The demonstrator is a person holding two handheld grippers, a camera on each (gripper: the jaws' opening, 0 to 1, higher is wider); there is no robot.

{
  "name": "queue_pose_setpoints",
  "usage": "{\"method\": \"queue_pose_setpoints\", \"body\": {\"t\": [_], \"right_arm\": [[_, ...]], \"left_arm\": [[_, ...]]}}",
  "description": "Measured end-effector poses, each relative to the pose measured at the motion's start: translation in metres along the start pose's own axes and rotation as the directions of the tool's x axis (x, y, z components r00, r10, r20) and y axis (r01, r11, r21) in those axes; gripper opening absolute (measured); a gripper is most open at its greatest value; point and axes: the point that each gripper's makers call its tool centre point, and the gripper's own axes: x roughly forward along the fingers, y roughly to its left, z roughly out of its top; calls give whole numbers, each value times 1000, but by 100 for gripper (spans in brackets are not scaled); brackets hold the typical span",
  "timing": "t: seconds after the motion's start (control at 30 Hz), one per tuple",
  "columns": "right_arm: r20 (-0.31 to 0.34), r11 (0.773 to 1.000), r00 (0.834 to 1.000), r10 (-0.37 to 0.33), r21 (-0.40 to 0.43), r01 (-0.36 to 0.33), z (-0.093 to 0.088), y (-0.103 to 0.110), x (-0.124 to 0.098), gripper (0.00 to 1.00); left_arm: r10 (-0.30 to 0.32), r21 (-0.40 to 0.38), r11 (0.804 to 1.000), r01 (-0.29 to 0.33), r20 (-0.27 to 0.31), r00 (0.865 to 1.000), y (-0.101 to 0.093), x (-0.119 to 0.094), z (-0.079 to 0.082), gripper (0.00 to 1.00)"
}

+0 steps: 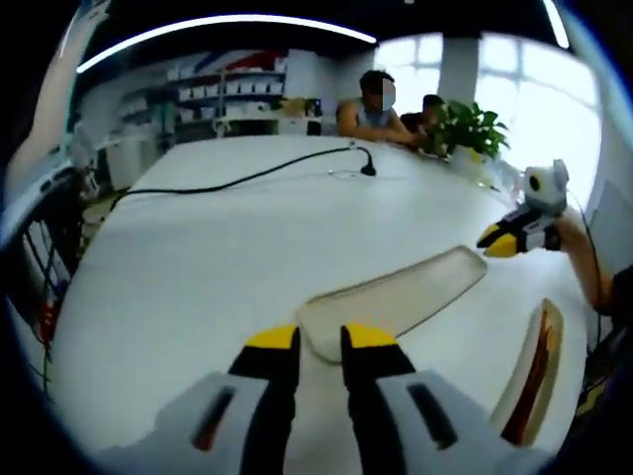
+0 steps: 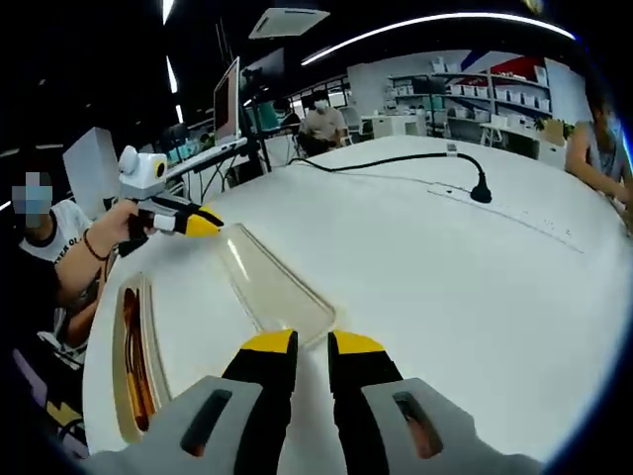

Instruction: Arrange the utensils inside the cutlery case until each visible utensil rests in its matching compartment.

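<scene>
Both grippers grasp the clear lid (image 1: pixel 396 297) at opposite ends on the white table (image 1: pixel 198 267): left gripper (image 1: pixel 320 341) clamps its near edge, right gripper (image 2: pixel 301 344) likewise. The cutlery case (image 2: pixel 134 361), utensils inside, lies just beside the lid.

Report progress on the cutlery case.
Done: the lid is off, lying on the table beside the case. In hand: left gripper and right gripper sit at the lid's opposite ends; grip unclear. Left: sorting the utensils, brownish shapes inside the case, too blurred to judge.
</scene>
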Motion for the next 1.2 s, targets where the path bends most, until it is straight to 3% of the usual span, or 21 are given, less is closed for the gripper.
{"method": "queue_pose_setpoints", "body": {"t": [0.43,0.77,0.9,1.07,1.2], "right_arm": [[-29,999,999,-21,37,23,-7,2,3,2],[-58,998,997,-51,-32,49,-7,3,3,2],[-66,998,996,-55,-42,52,-7,2,3,2],[-73,997,996,-57,-61,53,-7,2,3,2],[-82,996,995,-63,-72,57,-7,2,2,2]], "left_arm": [[-16,-76,997,18,26,1000,-4,4,-5,17],[-51,-160,985,58,48,998,-4,3,-3,17],[-66,-248,965,79,61,996,-4,2,-2,16],[-92,-268,957,108,72,993,-2,-1,2,16],[-137,-346,923,170,120,983,-9,-5,14,14]]}}
